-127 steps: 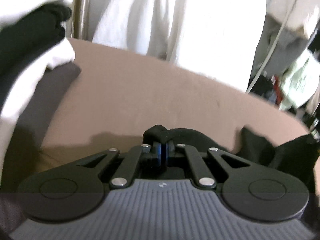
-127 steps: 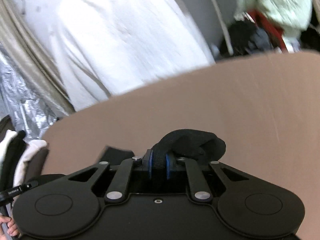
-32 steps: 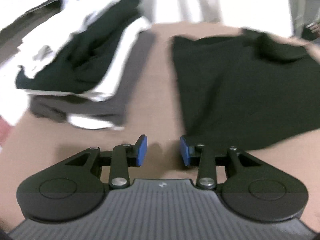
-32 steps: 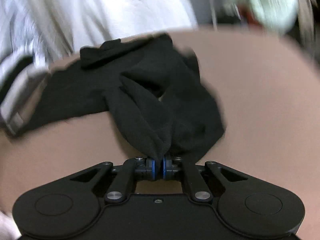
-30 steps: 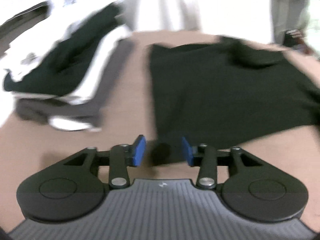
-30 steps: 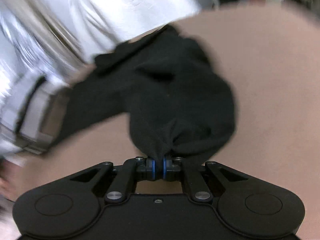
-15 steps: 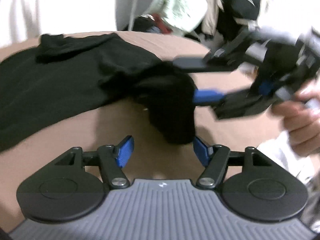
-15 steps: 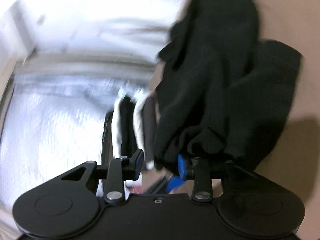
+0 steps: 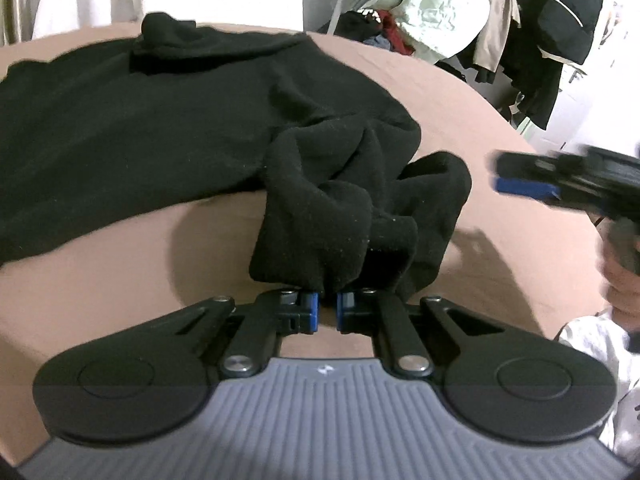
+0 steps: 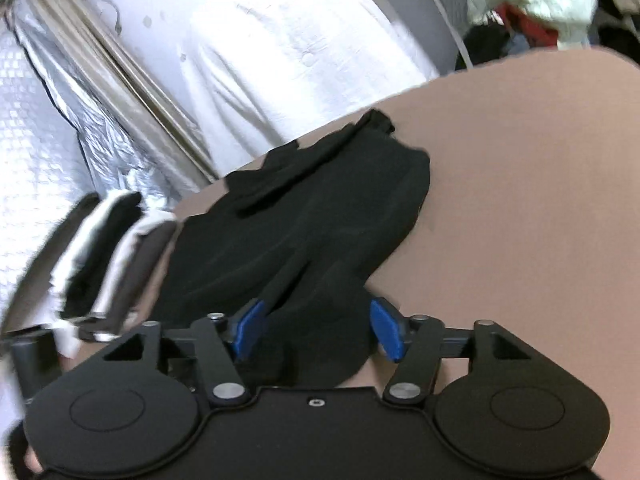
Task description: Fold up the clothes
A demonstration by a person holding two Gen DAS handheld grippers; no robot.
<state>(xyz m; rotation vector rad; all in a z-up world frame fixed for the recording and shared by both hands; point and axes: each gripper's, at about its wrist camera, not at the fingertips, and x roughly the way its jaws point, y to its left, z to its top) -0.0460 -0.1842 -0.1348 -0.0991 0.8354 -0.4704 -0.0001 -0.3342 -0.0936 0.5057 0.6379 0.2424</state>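
The left gripper is pinched tight on a bunched corner of the black garment near the front edge of the brown surface. The right gripper has its jaws opening; cloth lies between the blue pads, but they do not press it. The garment sprawls half flat toward the far edge, beside a stack of folded clothes at the left edge. It looks like a handover mid-fold; next, the right needs a fresh corner to grip.
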